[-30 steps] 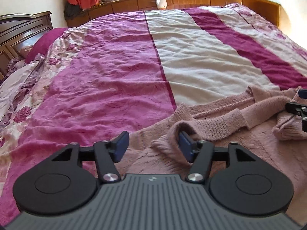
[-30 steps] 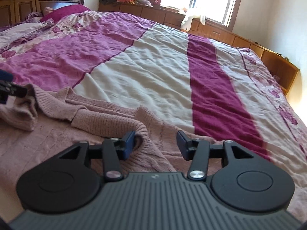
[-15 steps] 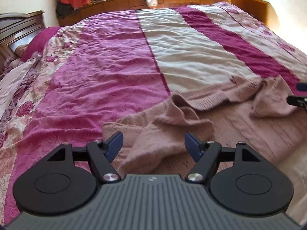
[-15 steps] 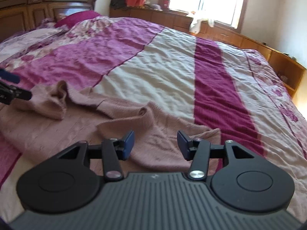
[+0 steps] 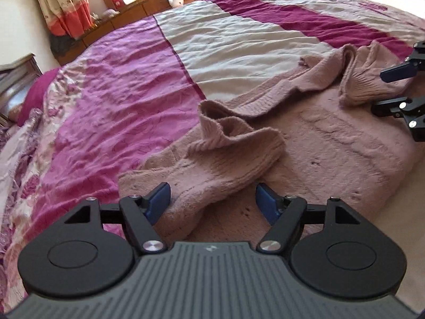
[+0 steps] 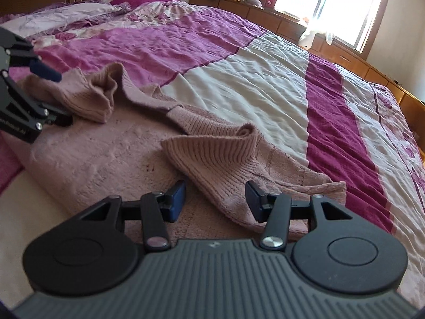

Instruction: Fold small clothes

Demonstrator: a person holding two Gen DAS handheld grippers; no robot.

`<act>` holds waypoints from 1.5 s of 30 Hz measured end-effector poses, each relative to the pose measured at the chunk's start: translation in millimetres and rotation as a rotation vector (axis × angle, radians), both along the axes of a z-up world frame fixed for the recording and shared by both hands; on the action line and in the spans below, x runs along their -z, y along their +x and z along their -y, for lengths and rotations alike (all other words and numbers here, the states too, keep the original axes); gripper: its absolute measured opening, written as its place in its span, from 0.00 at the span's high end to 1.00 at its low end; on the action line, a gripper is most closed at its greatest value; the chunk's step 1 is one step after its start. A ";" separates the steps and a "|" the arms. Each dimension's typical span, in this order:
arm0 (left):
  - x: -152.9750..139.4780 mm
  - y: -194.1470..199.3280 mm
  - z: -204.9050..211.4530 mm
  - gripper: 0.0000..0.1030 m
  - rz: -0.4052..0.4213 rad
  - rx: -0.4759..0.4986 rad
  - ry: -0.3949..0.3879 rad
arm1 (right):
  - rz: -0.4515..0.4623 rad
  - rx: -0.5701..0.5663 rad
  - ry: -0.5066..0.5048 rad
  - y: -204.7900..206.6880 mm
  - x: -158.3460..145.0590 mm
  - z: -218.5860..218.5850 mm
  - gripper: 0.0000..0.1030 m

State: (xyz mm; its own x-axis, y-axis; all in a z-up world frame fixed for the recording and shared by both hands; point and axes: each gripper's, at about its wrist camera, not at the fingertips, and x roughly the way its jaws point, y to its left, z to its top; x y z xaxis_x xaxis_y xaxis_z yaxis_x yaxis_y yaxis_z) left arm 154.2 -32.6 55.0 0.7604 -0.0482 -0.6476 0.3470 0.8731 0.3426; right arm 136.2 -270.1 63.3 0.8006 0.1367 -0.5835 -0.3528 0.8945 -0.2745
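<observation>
Pink knit sweater [image 5: 332, 143] lay flat on the striped bedspread [image 5: 127, 101], near the bed's edge on your side. Both sleeves were turned in over the body, each bunched rather than flat.

Your left gripper [image 5: 212, 203] sat with jaws apart, nothing between them; the left sleeve [image 5: 225, 159] lay just ahead of its fingertips, cuff end rumpled and standing up. Your right gripper [image 6: 215, 199] was likewise spread and empty, the right sleeve [image 6: 220, 159] lying in its gap but not pinched.

Judgement: sleeve folds looked placed, not yet tidy. The next fold probably wanted flat sleeves first.

Advice for this step:
- You would have done well to press each cuff down and draw it straight along the body before lifting anything.
- The knit looked soft and stretchy; a shallow pinch could drag one layer only, so take both layers at the hem.
- Keep both grippers level when lifting, or the sleeves may slide out.
</observation>
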 end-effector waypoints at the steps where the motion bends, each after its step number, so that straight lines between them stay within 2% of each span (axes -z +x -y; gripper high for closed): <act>1: 2.5 1.2 0.5 0.25 0.013 -0.002 0.009 | 0.001 0.002 0.003 1.5 1.4 0.5 0.50; 2: 4.0 2.7 0.7 0.25 0.022 -0.004 0.013 | 0.002 0.007 0.009 3.6 2.8 1.1 0.50; 3: 5.9 4.5 0.6 0.32 0.028 -0.002 0.011 | 0.001 0.014 0.017 5.9 4.2 2.4 0.50; 4: 7.1 5.9 -0.3 0.54 0.029 0.002 -0.001 | -0.002 0.019 0.027 7.8 5.0 3.6 0.51; 5: 7.7 8.1 -1.6 0.65 0.021 -0.002 -0.015 | -0.007 0.025 0.041 10.0 5.1 4.8 0.52; 6: 7.0 9.9 -2.6 0.79 0.016 -0.013 -0.028 | -0.008 0.027 0.053 11.0 5.0 5.9 0.65; 7: 4.4 11.1 -5.3 0.85 0.015 -0.028 -0.053 | -0.009 0.031 0.060 12.5 4.1 6.4 0.87; 9: -3.6 13.0 -13.5 0.88 0.036 -0.062 -0.101 | 0.001 0.053 0.084 14.2 -0.3 10.6 0.89; 12: -16.2 19.6 -29.7 0.88 0.078 -0.126 -0.153 | 0.043 0.102 0.157 16.0 -12.0 25.1 0.90; 15: -21.2 35.6 -47.9 0.88 0.076 -0.201 -0.196 | 0.074 0.168 0.206 23.9 -21.9 42.3 0.90; 20: -17.0 64.9 -76.2 0.87 0.012 -0.313 -0.291 | 0.059 0.322 0.270 47.3 -21.4 74.2 0.90; 24: -8.5 84.5 -99.0 0.87 -0.070 -0.394 -0.435 | -0.005 0.434 0.301 64.4 -5.9 95.4 0.88; 27: -5.3 89.3 -112.1 0.77 -0.091 -0.440 -0.512 | -0.032 0.475 0.309 67.2 6.5 105.3 0.87; 31: -6.7 84.3 -120.9 0.61 -0.090 -0.468 -0.538 | -0.023 0.467 0.335 62.0 10.1 110.1 0.86; 35: -14.4 77.1 -127.8 0.50 -0.064 -0.478 -0.546 | -0.006 0.476 0.359 58.1 3.1 112.6 0.86; 37: -18.5 75.7 -131.6 0.41 -0.049 -0.496 -0.551 | 0.017 0.481 0.355 53.7 -0.6 112.2 0.84; 40: -21.6 77.4 -138.7 0.36 -0.029 -0.540 -0.560 | 0.041 0.471 0.343 46.7 -6.9 110.5 0.83; 45: -22.3 77.6 -139.0 0.36 -0.039 -0.537 -0.554 | 0.088 0.444 0.321 31.9 -18.2 106.1 0.83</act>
State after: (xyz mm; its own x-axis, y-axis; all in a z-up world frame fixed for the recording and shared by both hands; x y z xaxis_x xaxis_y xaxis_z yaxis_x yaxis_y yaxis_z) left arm 231.8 106.4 77.3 0.7481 -0.0039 -0.6635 -0.1701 0.9654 -0.1975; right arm 168.1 -376.3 81.5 0.8655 -0.0649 -0.4968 0.0889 0.9957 0.0247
